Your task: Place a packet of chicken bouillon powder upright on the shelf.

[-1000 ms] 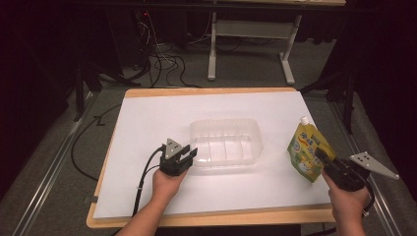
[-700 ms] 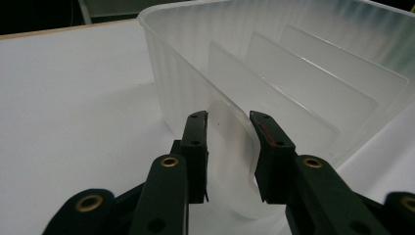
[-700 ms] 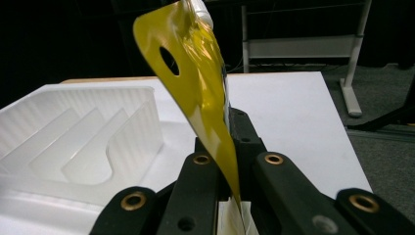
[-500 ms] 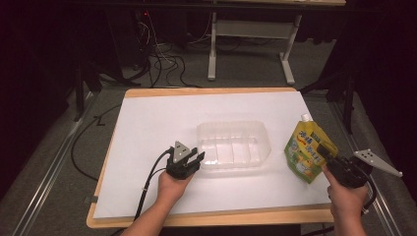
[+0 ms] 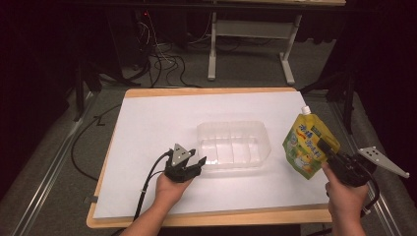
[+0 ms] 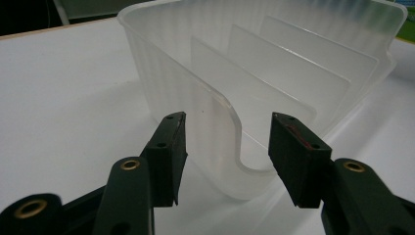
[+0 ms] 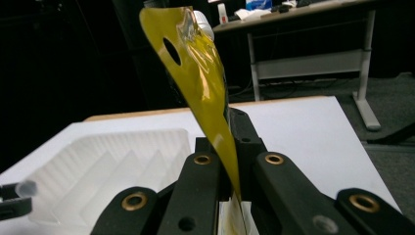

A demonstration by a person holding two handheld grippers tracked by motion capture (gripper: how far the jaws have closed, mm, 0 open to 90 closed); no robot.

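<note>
The clear plastic tray point(image 5: 235, 145), split by thin dividers into compartments, is sitting on the white sheet point(image 5: 147, 128) near the middle of the table point(image 5: 206, 91). Its near left corner is lying between the jaws of the left gripper point(image 5: 191, 164). In the left gripper view the curved rim of the tray point(image 6: 274, 73) is passing through the gap, with one black pad outside the wall and the other over the inside, and neither pad is pressing on the plastic. These jaws have just been opening and are now standing released around the corner, with daylight showing on both sides of the wall.

The yellow-green spouted pouch point(image 5: 309, 145) is hanging to the right of the tray, just beside its right end but apart from it, and is being carried above the table near the right edge of the sheet. Its white cap is pointing up and away from the person. The right gripper point(image 5: 328, 153) is grasping it by the lower right side. In the right gripper view the pouch point(image 7: 203, 83) is rising edge-on out of the clenched jaws, which are pinching the thin yellow film tightly between them, and the tray point(image 7: 107, 166) is lying lower left beyond them.

The person's hands are coming in from the near edge of the table, one behind each gripper.
</note>
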